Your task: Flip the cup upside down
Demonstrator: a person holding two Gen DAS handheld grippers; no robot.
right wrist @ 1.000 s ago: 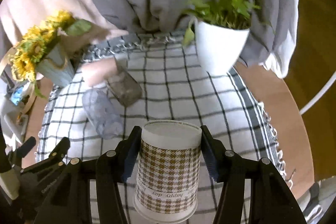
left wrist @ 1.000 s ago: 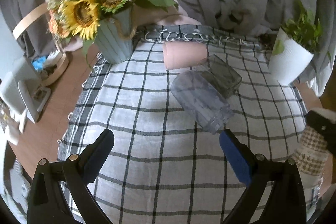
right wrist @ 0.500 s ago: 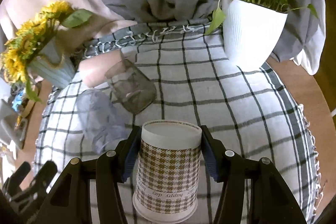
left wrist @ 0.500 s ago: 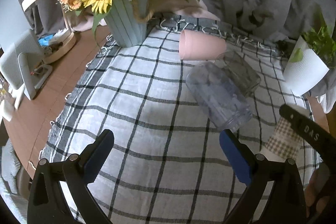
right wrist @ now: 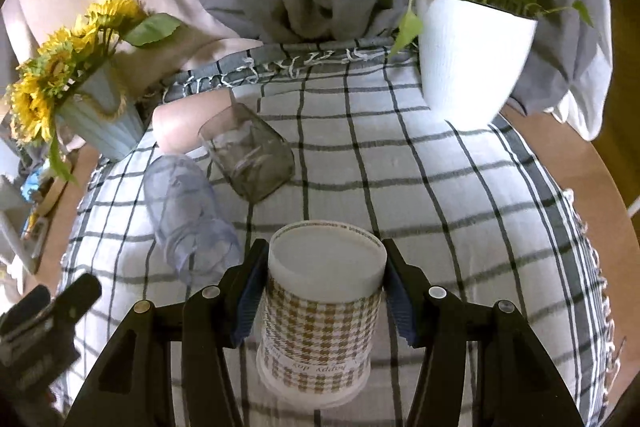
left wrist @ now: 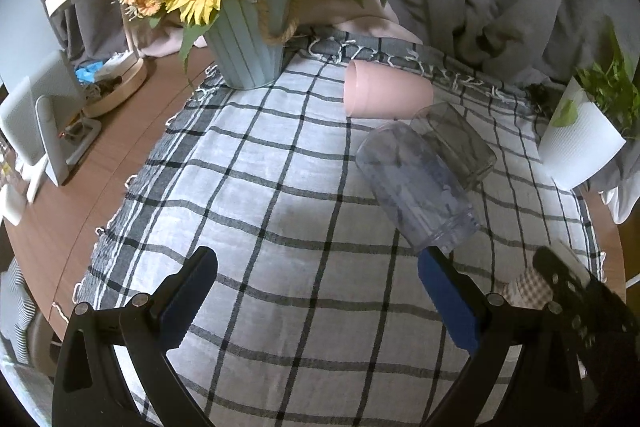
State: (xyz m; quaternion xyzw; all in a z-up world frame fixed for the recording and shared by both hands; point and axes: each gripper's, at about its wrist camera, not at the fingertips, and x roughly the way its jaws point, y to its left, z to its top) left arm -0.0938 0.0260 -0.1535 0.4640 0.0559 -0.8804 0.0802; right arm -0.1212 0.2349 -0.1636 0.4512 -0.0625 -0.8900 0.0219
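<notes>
houndstooth cup [right wrist: 320, 311], inverted "happy day" lettering

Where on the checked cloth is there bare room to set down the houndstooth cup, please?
Free: the cloth between the white planter and the houndstooth cup, and the near-left stretch by the left gripper. Crowded: the pink cup, grey glass and clear tumbler cluster.

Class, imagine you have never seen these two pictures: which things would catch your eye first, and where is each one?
First the houndstooth paper cup, upside down, clamped in the right gripper over the checked cloth. Next the sunflowers in a pale blue pot at the cloth's far left corner. Then three cups on their sides at mid-cloth: a pink cup, a smoky glass and a clear bluish tumbler.
</notes>
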